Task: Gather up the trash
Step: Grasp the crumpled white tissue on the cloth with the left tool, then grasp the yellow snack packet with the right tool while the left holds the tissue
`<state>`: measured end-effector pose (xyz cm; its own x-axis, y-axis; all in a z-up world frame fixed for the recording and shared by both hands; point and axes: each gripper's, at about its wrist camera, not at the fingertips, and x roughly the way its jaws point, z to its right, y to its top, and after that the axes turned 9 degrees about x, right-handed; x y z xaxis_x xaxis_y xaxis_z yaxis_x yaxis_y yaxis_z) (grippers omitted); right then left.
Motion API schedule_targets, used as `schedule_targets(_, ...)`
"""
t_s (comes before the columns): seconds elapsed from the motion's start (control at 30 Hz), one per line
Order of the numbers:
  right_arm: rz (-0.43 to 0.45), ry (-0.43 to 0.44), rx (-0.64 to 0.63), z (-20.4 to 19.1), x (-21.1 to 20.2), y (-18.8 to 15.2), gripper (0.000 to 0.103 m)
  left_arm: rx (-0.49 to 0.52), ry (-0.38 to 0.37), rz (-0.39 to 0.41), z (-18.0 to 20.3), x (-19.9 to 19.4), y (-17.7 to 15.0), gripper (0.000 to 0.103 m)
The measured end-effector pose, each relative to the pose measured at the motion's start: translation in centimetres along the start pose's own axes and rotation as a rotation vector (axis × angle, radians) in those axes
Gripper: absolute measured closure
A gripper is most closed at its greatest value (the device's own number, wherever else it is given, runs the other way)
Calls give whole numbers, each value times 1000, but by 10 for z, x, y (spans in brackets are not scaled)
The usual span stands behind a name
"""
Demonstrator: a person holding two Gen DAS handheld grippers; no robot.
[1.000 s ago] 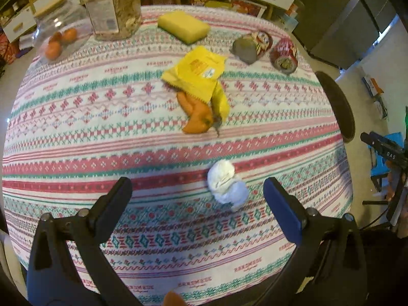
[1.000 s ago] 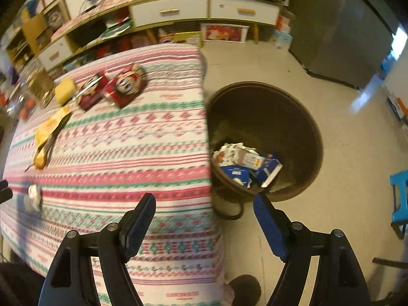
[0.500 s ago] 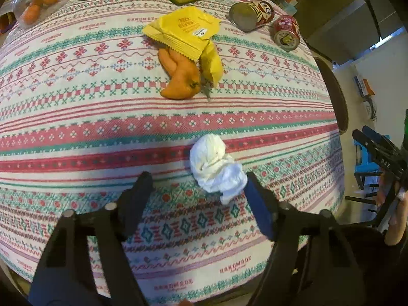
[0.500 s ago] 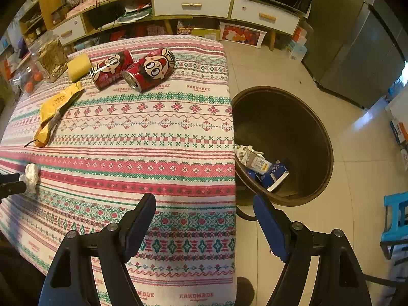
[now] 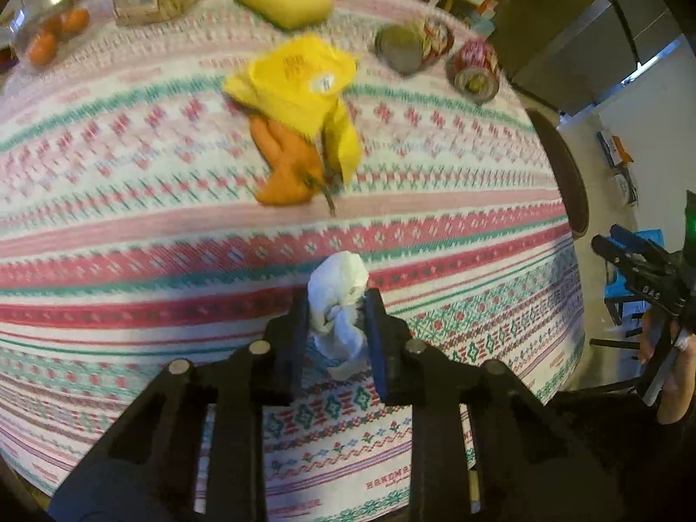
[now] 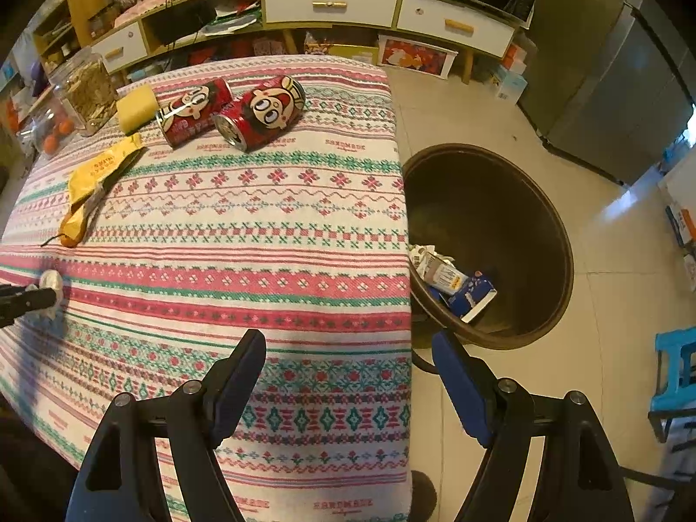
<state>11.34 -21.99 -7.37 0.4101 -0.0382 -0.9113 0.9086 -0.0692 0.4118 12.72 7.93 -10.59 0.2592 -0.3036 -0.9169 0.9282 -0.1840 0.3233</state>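
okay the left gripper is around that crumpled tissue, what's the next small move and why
Probably lift it straight up. The left gripper has just closed on the crumpled tissue, which still rests on the tablecloth; the brown bin stands off the table's far side.

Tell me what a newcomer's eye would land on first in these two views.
First, the left gripper, its jaws just closed on a crumpled white tissue near the front edge of the patterned tablecloth. Next, the bright yellow wrapper lying over an orange pepper mid-table, with two red cartoon cans on their sides farther back. Beside the table stands a brown bin holding cartons, while the right gripper hangs open.
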Motion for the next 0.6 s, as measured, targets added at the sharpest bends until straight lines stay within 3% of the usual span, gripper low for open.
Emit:
schedule_targets(0.33, 10, 107, 40, -53, -2, 26, 23, -95, 93, 172, -39, -54, 2, 76)
schedule_targets(0.6, -1, 150, 30, -140, 11, 52, 23, -153, 214, 243, -72, -76, 9, 76)
